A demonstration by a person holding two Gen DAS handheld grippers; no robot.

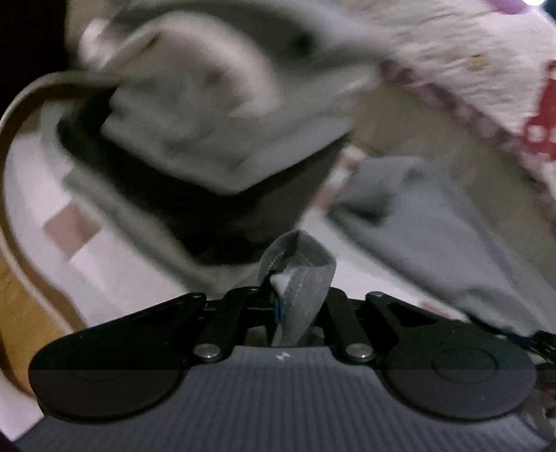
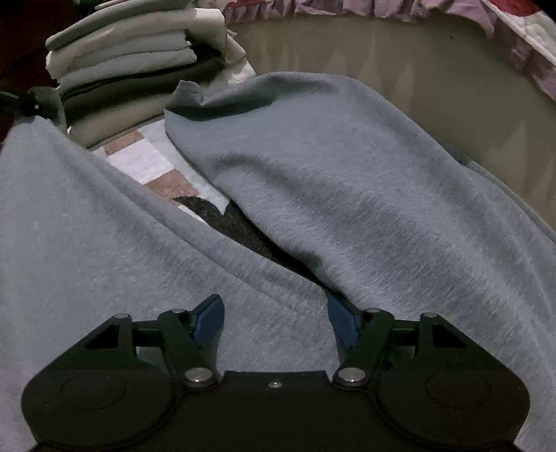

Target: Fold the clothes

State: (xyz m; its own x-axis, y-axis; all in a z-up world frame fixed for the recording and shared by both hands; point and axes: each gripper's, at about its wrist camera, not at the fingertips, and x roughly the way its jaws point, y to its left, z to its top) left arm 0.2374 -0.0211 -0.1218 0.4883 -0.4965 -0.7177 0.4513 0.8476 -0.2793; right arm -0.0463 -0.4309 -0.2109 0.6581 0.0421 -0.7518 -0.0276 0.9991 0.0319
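A grey sweatshirt-like garment (image 2: 347,180) lies spread in two big folds across the right wrist view, and more of it shows in the left wrist view as the grey garment (image 1: 434,243). My left gripper (image 1: 283,299) is shut on a stitched hem of that grey cloth (image 1: 305,264), which bunches up between the jaws. My right gripper (image 2: 274,320) stands open low over the garment. Its blue left pad (image 2: 208,320) is bare, and a fold of cloth partly covers the right one. The left wrist view is blurred.
A stack of folded clothes (image 2: 128,59) stands at the back left and appears blurred as the stack (image 1: 194,114). A checked white and pink cover (image 2: 139,160) lies underneath. A beige bed side (image 2: 399,69) and flowered bedding (image 2: 521,31) close off the right.
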